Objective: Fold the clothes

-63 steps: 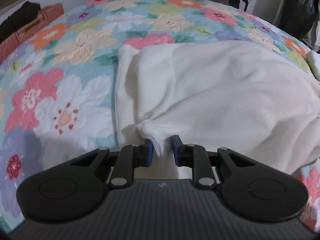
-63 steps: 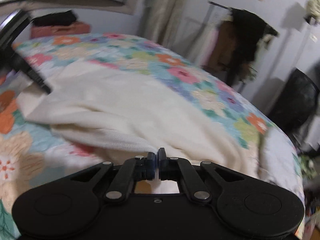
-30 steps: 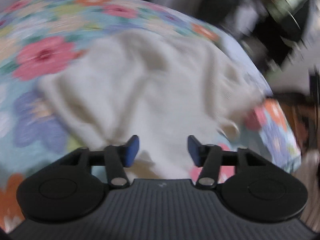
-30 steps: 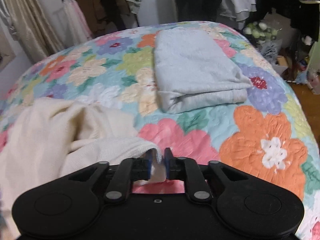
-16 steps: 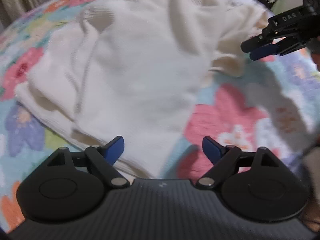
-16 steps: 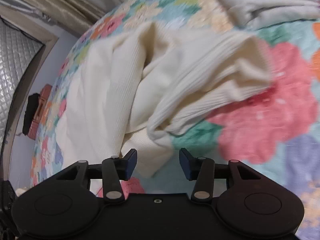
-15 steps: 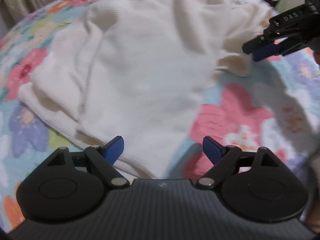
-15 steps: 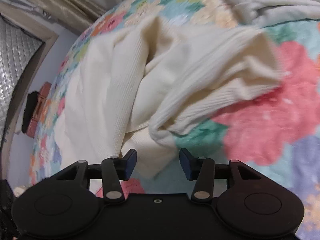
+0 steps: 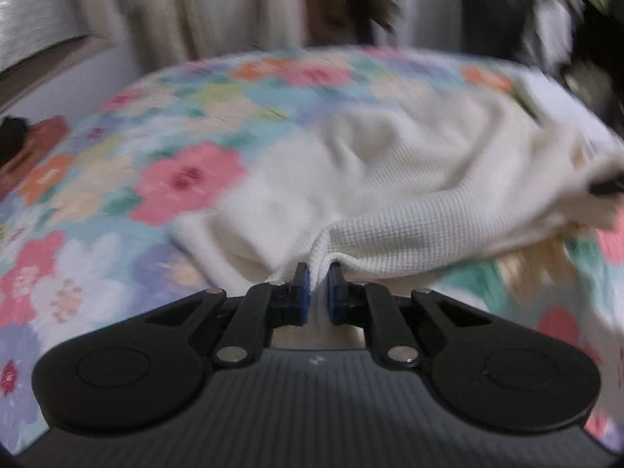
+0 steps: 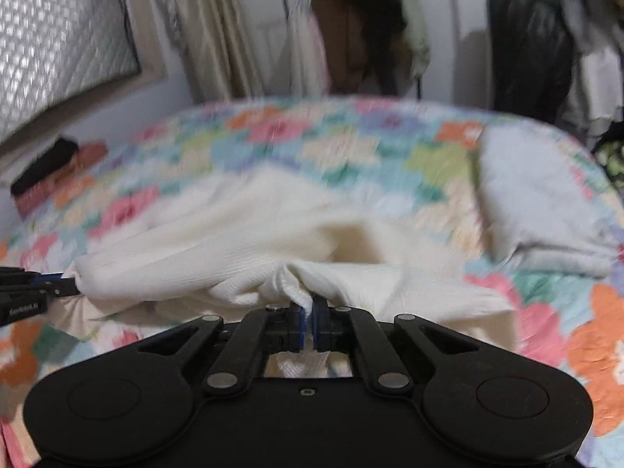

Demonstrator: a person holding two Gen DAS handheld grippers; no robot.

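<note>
A cream waffle-knit garment (image 9: 409, 179) lies rumpled on the floral bedspread (image 9: 136, 179). My left gripper (image 9: 316, 292) is shut on the garment's near edge and lifts it slightly. My right gripper (image 10: 308, 321) is shut on another edge of the same garment (image 10: 234, 234). The left gripper's tip also shows at the left edge of the right wrist view (image 10: 46, 286), pinching the cloth. The right gripper's tip shows at the right edge of the left wrist view (image 9: 606, 185). Both views are motion-blurred.
A folded pale grey garment (image 10: 538, 202) lies on the bed at the right. A brown and black item (image 10: 54, 163) sits at the bed's far left. Hanging clothes (image 10: 362, 27) and curtains (image 10: 202, 31) stand behind the bed.
Both grippers were open over the garment half a second ago; both have now closed on its edges and swung round to face the far wall.
</note>
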